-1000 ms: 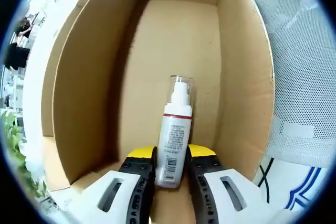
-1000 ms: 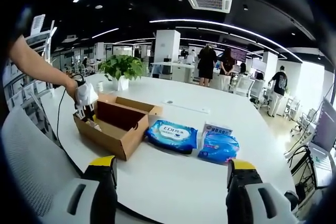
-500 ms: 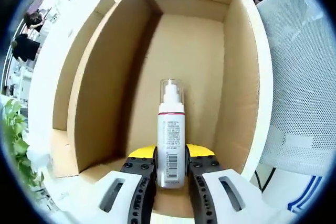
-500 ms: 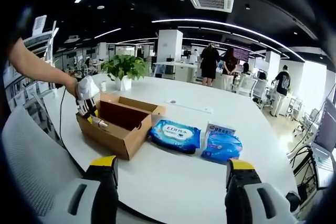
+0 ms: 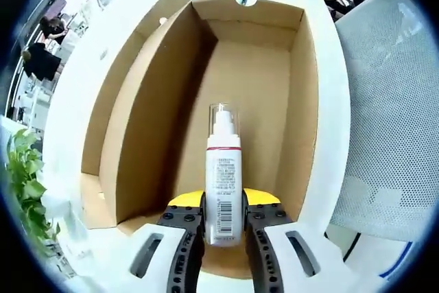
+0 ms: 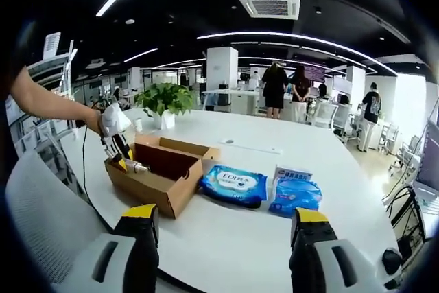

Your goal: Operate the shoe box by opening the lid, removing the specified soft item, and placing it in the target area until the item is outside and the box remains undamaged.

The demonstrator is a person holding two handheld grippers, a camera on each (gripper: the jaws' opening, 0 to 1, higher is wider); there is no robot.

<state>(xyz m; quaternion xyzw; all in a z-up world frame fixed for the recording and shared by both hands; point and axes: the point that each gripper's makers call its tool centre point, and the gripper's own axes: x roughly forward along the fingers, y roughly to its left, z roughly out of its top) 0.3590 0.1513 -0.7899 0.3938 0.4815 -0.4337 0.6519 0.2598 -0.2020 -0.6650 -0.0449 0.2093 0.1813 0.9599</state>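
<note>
My left gripper (image 5: 223,214) is shut on a white pump bottle (image 5: 223,182) with a red band and a clear cap, held above the open cardboard shoe box (image 5: 305,87). The box inside looks bare under the bottle. In the right gripper view the same box (image 6: 162,176) sits on the white table (image 6: 226,238), with the left gripper (image 6: 121,154) and the bottle (image 6: 136,167) raised at its left end. My right gripper (image 6: 223,228) is open, well back from the box, with nothing between its fingers.
A blue wipes pack (image 6: 234,184) and a second blue pack (image 6: 296,194) lie right of the box. A potted plant (image 6: 163,101) stands behind it. A mesh chair (image 5: 394,101) is beside the table edge. People stand far back.
The left gripper has lifted the bottle up and out of the box, so the box looks smaller and further below. The right gripper has stayed open, barely shifting.
</note>
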